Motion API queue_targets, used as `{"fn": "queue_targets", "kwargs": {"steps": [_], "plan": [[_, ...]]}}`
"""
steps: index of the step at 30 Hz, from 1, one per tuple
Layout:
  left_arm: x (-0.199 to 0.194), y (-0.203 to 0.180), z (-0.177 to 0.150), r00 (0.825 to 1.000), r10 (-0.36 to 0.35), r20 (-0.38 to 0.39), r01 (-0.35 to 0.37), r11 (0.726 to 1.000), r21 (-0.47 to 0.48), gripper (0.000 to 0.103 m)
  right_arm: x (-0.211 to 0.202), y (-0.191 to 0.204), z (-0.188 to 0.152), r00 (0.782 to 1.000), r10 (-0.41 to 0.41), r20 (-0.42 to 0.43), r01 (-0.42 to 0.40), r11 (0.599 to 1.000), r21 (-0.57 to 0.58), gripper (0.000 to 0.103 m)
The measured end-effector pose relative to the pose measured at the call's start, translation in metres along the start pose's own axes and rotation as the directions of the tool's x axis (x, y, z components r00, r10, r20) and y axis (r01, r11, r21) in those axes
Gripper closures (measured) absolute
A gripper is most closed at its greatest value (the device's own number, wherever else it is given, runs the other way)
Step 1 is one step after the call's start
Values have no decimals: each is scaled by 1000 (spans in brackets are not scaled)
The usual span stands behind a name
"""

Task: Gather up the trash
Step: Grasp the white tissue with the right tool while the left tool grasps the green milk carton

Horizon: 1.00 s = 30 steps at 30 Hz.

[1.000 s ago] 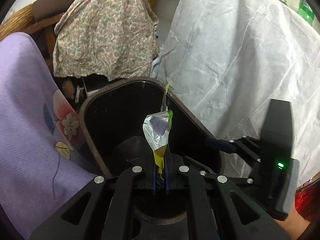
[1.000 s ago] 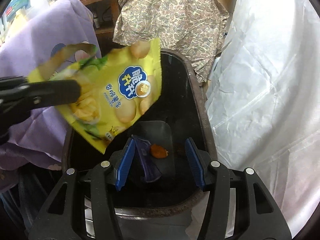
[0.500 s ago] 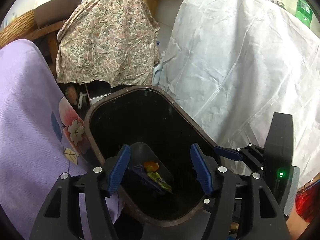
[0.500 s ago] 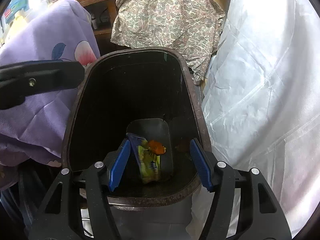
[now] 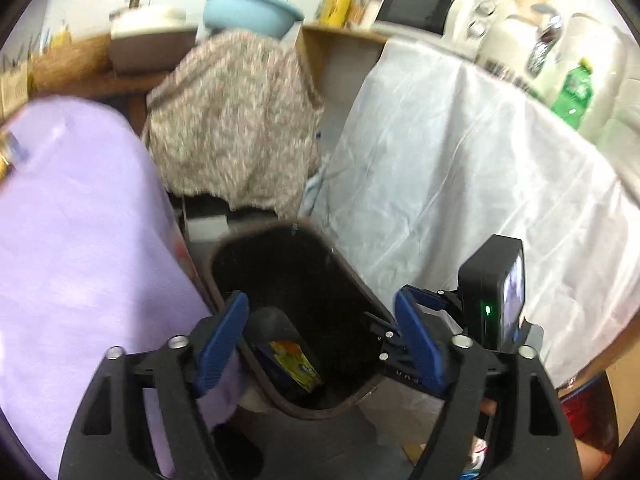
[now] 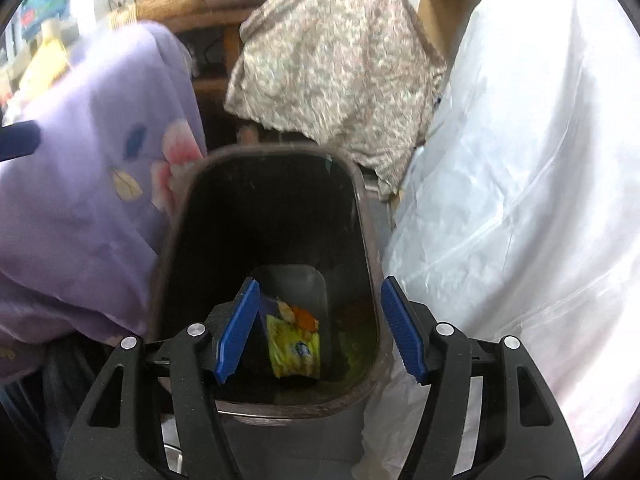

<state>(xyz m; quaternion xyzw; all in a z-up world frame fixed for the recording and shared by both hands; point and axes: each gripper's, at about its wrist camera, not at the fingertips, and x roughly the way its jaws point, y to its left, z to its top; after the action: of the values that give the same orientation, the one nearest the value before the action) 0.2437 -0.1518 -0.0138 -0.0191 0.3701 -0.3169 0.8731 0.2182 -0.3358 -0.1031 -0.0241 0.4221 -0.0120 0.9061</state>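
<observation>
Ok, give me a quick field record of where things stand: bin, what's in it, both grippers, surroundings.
bin: dark trash bin, open top, standing between draped furniture
contents: yellow snack bag lying at the bottom, an orange scrap touching its upper edge
left gripper: open, nothing between its fingers, over the bin's near rim
right gripper: open, nothing held, over the bin mouth
left of bin: purple floral cloth
behind bin: patterned beige cloth
right of bin: white plastic sheet
focus: left view motion-blurred

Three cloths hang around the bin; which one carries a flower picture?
The purple cloth, left of the bin; the patterned beige one and the white one show none.
</observation>
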Motion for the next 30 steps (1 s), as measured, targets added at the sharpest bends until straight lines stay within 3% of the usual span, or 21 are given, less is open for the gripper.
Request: {"fn": "queue_targets", "kwargs": {"steps": [2,5,9,12,16,19,20,22,25,30], "plan": [[-27,8,4,998,23,54,-24,1000,13,18,-14,8,13,999,34,33,-34,999,0,39],[-60,30,8,991,90,97,-92,996,15,15,-31,28,33,993,88,85,-87,996,-17,24],[-103,77,7,969,215,122,-217,976,10,14,-57,71,64,970,192,147,-179,979,-99,24],[-138,121,-2,938,325,121,-327,945,-4,11,-69,113,85,938,318,137,-292,938,-185,24],[-181,183,-19,879,468,91,-466,884,-39,11,-75,177,111,868,492,69,-459,847,-268,24],[-205,222,-32,848,526,61,-521,850,-83,8,-77,224,124,824,566,9,-533,781,-325,24],[-211,232,-35,842,537,48,-531,842,-93,8,-77,243,128,818,575,-11,-540,763,-356,24],[-218,250,-41,824,566,21,-561,821,-104,8,-76,272,135,819,573,-36,-537,742,-402,24],[-224,270,-44,816,578,3,-574,811,-115,8,-64,313,147,806,582,-101,-563,705,-431,24],[-225,300,-41,801,598,-22,-596,796,-103,8,-40,358,157,834,532,-145,-530,698,-481,24]]}}
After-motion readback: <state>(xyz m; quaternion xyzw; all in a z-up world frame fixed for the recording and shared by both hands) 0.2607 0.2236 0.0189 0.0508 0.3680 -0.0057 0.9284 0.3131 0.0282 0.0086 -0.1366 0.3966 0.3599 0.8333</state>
